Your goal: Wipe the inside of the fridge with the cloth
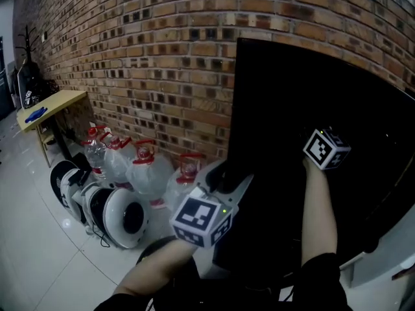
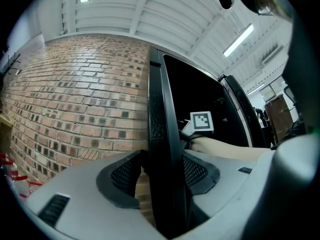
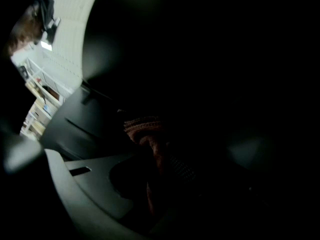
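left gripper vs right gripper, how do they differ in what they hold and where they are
The left gripper clamps the fridge door by its edge, jaws wide; the right gripper pinches a reddish cloth, jaws narrower. The left gripper is out in the light beside the brick wall; the right gripper is deep in the dark interior. Both are gripping something.

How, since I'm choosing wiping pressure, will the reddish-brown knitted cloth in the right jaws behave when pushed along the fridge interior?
The reddish-brown knitted cloth is probably floppy: it bunches into folds between the jaws. Its ribbed knit suggests it will drag rather than slip. As a small wad it is likely light and should follow the push, though the dark view limits certainty.
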### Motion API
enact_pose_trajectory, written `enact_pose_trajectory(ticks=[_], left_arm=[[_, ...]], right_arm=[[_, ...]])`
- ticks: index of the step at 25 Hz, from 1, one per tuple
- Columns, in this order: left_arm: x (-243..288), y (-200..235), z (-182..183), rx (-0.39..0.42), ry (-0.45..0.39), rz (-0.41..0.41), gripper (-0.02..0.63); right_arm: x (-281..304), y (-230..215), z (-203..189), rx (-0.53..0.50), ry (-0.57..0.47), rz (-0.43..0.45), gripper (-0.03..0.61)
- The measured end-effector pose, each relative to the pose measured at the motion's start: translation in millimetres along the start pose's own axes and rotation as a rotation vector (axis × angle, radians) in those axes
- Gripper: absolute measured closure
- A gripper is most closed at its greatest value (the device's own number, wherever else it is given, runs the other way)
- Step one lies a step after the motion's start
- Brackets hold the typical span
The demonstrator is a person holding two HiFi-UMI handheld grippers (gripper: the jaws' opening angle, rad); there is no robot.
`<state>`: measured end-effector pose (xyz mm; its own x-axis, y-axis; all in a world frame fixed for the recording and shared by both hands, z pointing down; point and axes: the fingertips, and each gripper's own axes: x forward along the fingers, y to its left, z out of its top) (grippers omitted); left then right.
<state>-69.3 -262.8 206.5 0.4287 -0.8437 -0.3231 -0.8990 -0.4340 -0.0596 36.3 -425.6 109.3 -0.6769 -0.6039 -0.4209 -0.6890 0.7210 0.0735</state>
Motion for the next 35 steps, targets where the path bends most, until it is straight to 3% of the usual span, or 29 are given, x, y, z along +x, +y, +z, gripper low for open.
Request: enact_pose_trajectory(ticks=[7,15,22,30,35], left_arm=[[-3,-1,-5,0.054,0.018,0.059,0.379],[-15,-6,-35,0.027,0.054,0.048,0.379],[-19,-5,-42,-0.002,0.074,0.032,0.38],[-16,-5,-38,-0.019,0.055,0.024,0.38],[-15,-4,-39,-0.028,0.056,0.018,0.382]], right_arm=[[-59,86,13,0.02,-0.037,0.204,0.499],[-81,159,10,-0.008,0.005,0.395,0.499],[-60,165,-9,-0.146,0.031,0.34,0.499],[-55,148,-9,-0.122,-0.009,0.325,0.499],[-41,115,-19,-0.086,0.014,0.237,0.499]])
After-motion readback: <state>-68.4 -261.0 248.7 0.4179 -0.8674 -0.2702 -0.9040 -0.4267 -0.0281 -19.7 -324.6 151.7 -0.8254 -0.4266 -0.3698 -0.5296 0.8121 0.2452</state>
